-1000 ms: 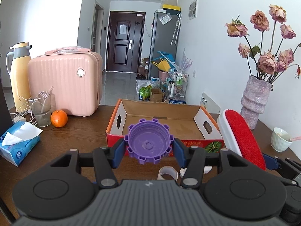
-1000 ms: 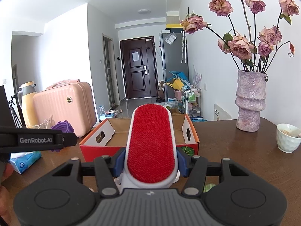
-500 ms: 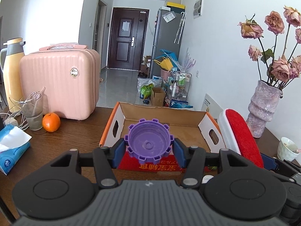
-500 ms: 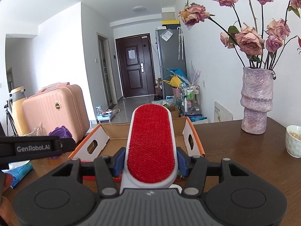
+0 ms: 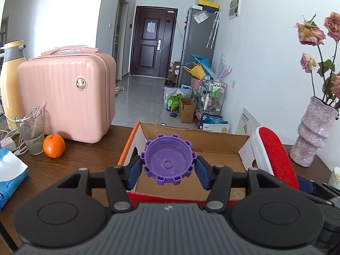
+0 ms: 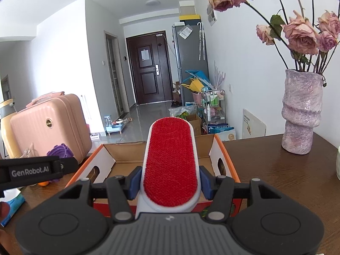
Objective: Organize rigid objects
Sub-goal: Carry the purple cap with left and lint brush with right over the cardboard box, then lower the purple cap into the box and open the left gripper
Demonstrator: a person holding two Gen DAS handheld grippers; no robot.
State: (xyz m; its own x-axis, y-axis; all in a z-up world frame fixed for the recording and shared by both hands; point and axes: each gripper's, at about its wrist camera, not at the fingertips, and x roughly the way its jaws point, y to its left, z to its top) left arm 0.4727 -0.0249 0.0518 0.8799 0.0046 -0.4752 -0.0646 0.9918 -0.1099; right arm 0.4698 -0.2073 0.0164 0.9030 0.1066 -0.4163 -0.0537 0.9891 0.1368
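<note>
**A:** Over the box (image 5: pixel 212 142), both grippers are loaded. Left gripper (image 5: pixel 168 170) is clamped on the purple cap (image 5: pixel 167 161), hanging above the near-left part of the box. Right gripper (image 6: pixel 170 182) is squeezed on the brush (image 6: pixel 171 165), just past the near wall.

**B:** So what's the trick for the drop?

**A:** Probably lower each one close to the cardboard floor before letting go, so nothing bounces out. Cap to the left, brush lying flat on the right, and keep the two grippers from bumping since they're side by side.
</note>
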